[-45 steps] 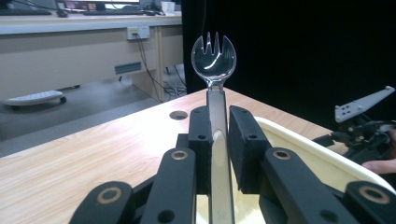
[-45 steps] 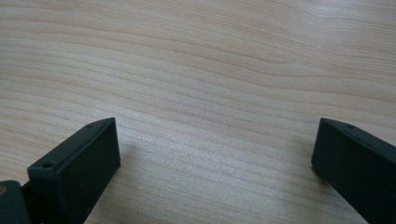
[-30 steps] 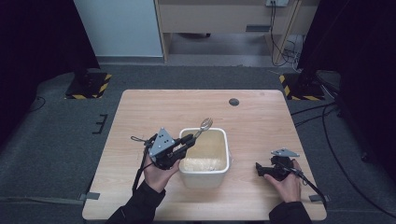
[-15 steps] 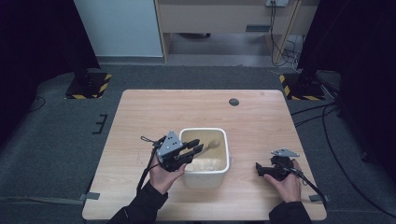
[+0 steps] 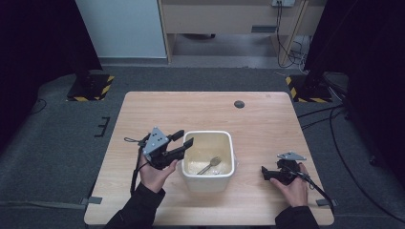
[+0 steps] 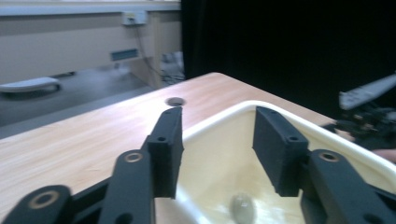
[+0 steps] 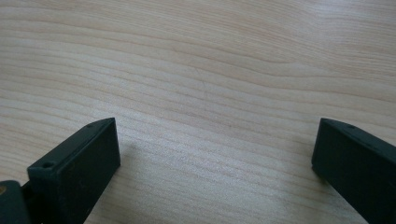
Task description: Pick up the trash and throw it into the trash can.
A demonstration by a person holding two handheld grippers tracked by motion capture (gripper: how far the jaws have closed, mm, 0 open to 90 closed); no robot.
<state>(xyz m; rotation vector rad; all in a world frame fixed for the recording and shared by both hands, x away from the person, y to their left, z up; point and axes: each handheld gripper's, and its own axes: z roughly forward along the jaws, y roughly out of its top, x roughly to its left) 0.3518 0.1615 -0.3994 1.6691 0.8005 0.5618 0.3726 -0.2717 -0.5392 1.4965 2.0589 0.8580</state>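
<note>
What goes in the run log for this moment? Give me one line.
left tongs: open, jaws just opened, nothing between | spoon: lying in white tub | right tongs: open, low over table, nothing held

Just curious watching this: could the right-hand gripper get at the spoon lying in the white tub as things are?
Probably yes. The tub is open-topped, the spoon lies uncovered inside, and the right gripper rests nearby with jaws open. It would need to lift over the tub's wall.

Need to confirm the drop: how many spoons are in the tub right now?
1. A single spoon lies on the bottom of the white tub, bowl toward the far right; nothing else shows inside.
</note>
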